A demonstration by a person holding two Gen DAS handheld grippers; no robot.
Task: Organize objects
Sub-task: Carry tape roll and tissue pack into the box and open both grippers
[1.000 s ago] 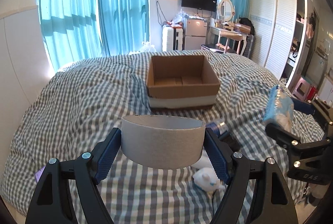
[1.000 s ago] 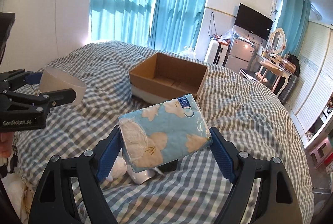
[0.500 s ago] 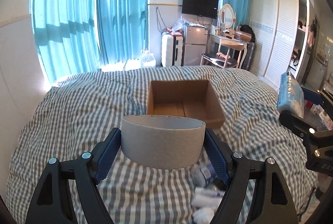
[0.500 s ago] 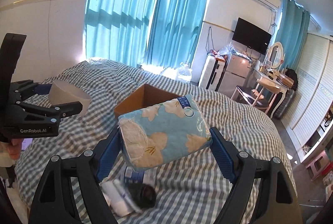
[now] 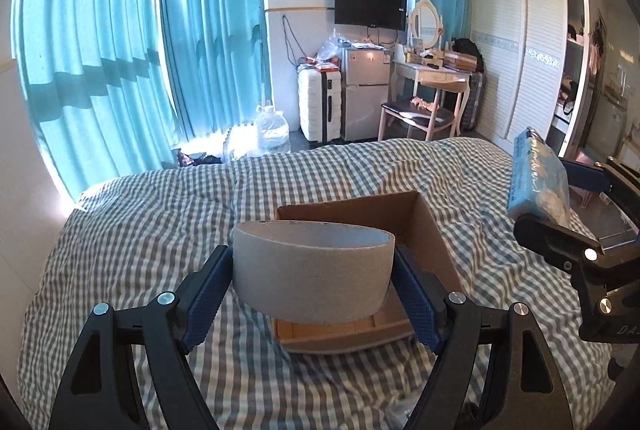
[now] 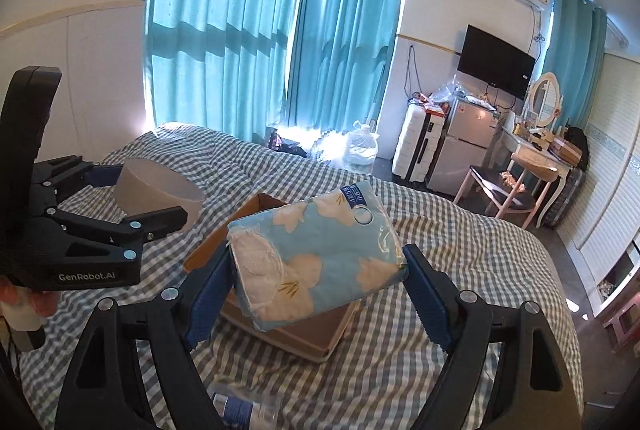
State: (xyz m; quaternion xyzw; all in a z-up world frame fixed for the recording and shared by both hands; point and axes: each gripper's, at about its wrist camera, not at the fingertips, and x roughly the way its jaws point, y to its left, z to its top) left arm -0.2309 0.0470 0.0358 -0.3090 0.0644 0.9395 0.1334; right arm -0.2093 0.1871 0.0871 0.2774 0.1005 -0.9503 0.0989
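My left gripper [image 5: 313, 282] is shut on a grey cardboard ring [image 5: 312, 276] and holds it in the air over the near left part of an open brown cardboard box [image 5: 430, 238] on the checked bed. My right gripper [image 6: 318, 282] is shut on a blue flowered tissue pack [image 6: 316, 262] and holds it above the same box [image 6: 208, 250]. The left gripper with the ring [image 6: 158, 192] shows at the left of the right wrist view. The tissue pack [image 5: 538, 178] shows at the right of the left wrist view.
The grey checked bed cover [image 5: 160, 214] lies under everything. A plastic bottle [image 6: 244, 408] lies on the bed below the right gripper. Beyond the bed stand a water jug [image 5: 272, 128], a white suitcase [image 5: 320, 106], a small fridge [image 5: 366, 90] and a chair [image 5: 424, 110].
Both grippers have risen and moved forward with their loads. They now hang over the box, which sits much closer and partly hidden beneath them.
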